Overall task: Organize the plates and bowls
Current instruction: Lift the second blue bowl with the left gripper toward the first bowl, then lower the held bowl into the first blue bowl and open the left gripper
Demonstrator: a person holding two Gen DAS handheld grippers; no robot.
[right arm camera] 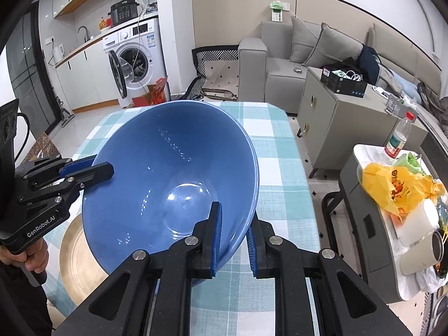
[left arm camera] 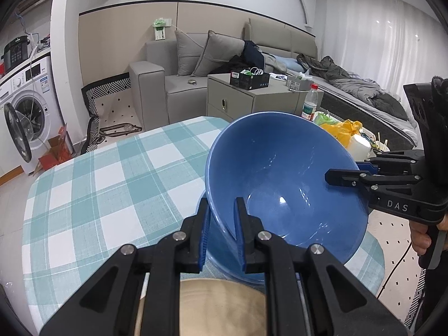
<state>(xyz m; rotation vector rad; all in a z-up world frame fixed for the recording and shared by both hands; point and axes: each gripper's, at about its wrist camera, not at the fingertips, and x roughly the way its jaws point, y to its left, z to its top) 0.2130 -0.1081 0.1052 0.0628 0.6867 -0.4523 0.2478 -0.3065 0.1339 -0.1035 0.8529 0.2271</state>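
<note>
— Between my two grippers, what's held?

— I see my left gripper (left arm camera: pixel 222 218) and right gripper (right arm camera: pixel 233 224) each pinching opposite rim edges of the glossy blue ceramic bowl (left arm camera: pixel 282 176), tilted above the teal-and-white checked tablecloth (left arm camera: pixel 112 168).

— Anything under it?

— Just beneath sits a second blue dish (left arm camera: pixel 224 263); nearer me, a round tan plate (right arm camera: pixel 75 257). Beyond stands the grey sofa (left arm camera: pixel 168 84).

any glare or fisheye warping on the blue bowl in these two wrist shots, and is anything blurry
Left wrist view: small white highlights glint inside the blue bowl, walls bow at the dark corners, left gripper sharp. Right wrist view: a bright patch of glare on the bowl's bottom, checked tablecloth lines curve, right gripper sharp; no motion blur in either.
</note>
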